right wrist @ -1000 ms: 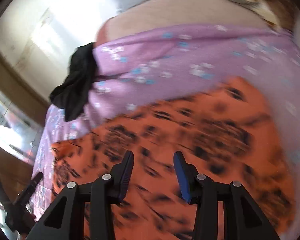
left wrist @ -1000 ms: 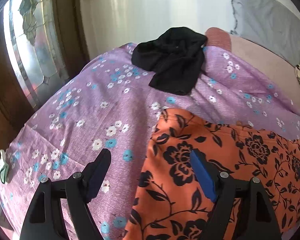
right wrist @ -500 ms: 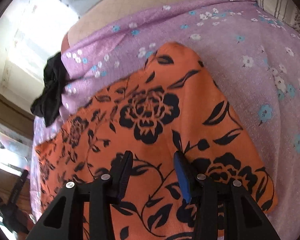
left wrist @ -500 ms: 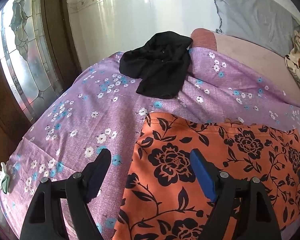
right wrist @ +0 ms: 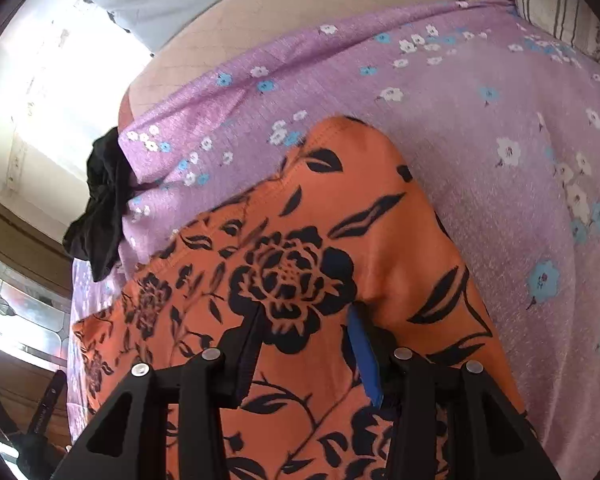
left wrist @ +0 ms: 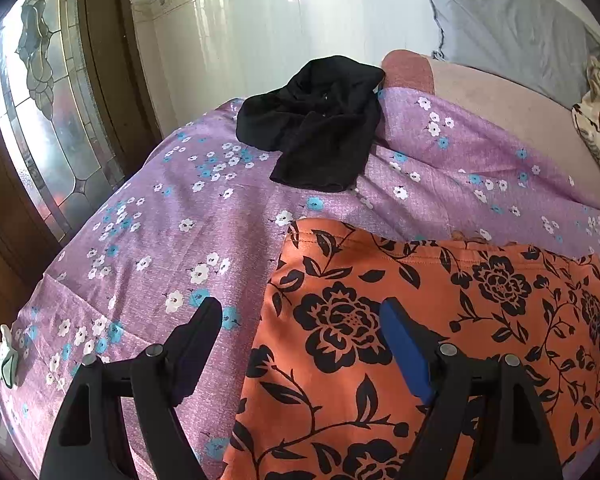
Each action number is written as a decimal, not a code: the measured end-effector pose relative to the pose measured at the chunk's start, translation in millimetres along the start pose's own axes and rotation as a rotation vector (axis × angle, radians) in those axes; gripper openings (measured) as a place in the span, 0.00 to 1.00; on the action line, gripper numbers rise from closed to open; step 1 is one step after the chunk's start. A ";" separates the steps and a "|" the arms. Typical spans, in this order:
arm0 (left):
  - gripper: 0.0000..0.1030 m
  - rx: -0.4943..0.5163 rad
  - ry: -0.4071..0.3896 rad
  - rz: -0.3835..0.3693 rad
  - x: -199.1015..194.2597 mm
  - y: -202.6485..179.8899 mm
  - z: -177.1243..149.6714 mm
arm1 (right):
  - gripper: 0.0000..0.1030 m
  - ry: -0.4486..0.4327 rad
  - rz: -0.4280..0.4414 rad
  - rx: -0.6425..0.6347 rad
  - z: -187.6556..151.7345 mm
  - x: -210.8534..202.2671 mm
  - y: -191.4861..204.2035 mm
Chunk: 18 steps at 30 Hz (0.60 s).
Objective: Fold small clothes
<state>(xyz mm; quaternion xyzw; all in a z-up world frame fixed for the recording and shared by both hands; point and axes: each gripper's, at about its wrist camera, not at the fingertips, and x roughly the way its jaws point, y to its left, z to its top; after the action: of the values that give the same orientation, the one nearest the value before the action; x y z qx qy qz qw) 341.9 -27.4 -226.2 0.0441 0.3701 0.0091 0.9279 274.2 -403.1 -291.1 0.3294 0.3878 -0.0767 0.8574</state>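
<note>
Orange floral garment (left wrist: 440, 340) lies flat and unfolded on the bed; my left claw (left wrist: 300, 344) hovers spread, my right claw (right wrist: 304, 344) has fabric bunched between its half-spread fingers.

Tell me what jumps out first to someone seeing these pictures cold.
The orange garment with black flowers dominates, spread on the purple flowered sheet right under both tools. In the right wrist view its cloth bulges up between the jaws of the right gripper, while the left gripper stands wide open over the garment's edge. Farther back, a crumpled black garment lies near the sheet's far edge.
</note>
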 end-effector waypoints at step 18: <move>0.83 0.003 0.266 -0.009 51.4 -1.3 -19.8 | 0.52 -0.032 0.086 0.138 35.3 7.5 -23.1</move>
<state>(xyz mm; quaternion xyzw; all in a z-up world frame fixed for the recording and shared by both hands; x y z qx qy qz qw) 365.6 -24.7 -275.9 0.0424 0.4900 0.0101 0.8706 292.1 -442.0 -291.2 0.4031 0.3531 -0.0716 0.8413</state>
